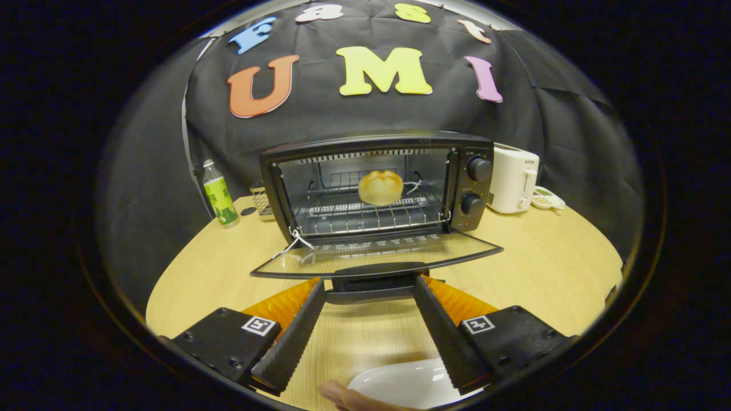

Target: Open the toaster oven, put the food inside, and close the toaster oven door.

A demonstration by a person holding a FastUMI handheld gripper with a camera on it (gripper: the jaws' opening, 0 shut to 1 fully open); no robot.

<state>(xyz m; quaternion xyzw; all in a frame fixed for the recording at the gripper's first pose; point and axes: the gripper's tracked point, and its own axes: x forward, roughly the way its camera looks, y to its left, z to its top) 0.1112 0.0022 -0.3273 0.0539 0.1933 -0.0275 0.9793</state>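
Observation:
A black toaster oven [377, 188] stands on the wooden table with its glass door [377, 254] folded down flat toward me. A round golden bun [380, 187] rests on the wire rack [371, 216] inside. The door's black handle [378, 281] lies right at my fingertips. My gripper [370, 283] is open, one finger on each side of the handle's ends, and I cannot tell whether they touch it. Nothing is held.
A green-labelled bottle [219, 195] and a small wire basket [262, 201] stand left of the oven. A white toaster [513, 178] and a small dish [547, 200] sit to its right. A white plate [408, 387] and a fingertip [337, 393] lie below my fingers.

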